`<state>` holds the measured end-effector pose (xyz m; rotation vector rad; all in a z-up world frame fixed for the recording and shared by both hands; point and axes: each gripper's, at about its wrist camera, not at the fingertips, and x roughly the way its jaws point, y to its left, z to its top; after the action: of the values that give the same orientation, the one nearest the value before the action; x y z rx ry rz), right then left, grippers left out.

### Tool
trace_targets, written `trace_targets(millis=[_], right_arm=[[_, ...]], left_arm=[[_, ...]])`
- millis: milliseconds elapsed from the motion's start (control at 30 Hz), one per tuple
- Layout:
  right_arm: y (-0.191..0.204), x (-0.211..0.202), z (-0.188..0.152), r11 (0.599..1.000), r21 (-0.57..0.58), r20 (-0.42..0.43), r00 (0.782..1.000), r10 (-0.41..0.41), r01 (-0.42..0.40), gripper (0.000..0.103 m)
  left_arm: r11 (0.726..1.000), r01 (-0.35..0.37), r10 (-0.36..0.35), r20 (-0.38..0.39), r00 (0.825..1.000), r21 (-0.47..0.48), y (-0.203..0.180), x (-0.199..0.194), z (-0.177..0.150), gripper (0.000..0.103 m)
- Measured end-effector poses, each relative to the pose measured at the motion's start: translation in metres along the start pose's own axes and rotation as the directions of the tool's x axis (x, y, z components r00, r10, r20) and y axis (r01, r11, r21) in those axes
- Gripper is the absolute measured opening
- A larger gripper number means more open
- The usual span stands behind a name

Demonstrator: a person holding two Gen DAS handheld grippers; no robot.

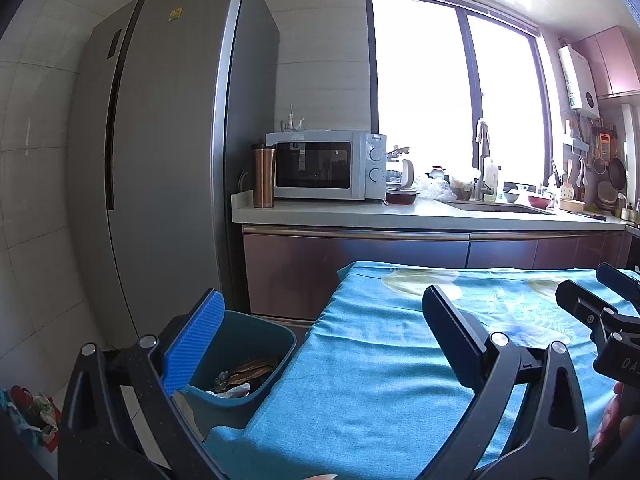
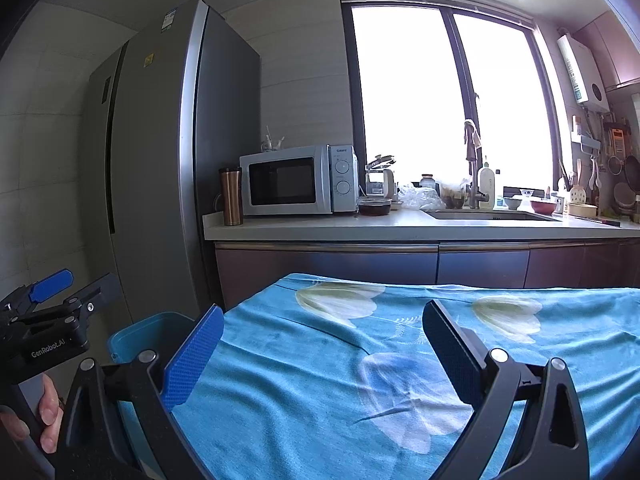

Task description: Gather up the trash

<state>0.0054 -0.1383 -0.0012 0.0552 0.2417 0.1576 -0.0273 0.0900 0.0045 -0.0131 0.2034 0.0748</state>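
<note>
Beside the table, a teal bin holds crumpled wrappers, likely light and soft. Left tongs and right tongs gape, holding nothing.

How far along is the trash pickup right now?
Looks mostly done: the blue bin beside the table holds wrappers and crumpled paper, and no trash shows on the blue floral tablecloth. In hand: nothing; the left gripper and right gripper are both open. Possibly left: colourful litter on the floor by the fridge.
</note>
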Motion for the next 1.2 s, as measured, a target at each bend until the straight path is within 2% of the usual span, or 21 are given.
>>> trace_targets(millis=[1200], right_arm=[[-0.012,0.000,0.000,1.000,0.012,0.011,1.000,-0.015,0.014,0.096]], left_arm=[[1.000,-0.007,0.007,0.017,1.000,0.011,-0.005,-0.001,0.000,0.097]])
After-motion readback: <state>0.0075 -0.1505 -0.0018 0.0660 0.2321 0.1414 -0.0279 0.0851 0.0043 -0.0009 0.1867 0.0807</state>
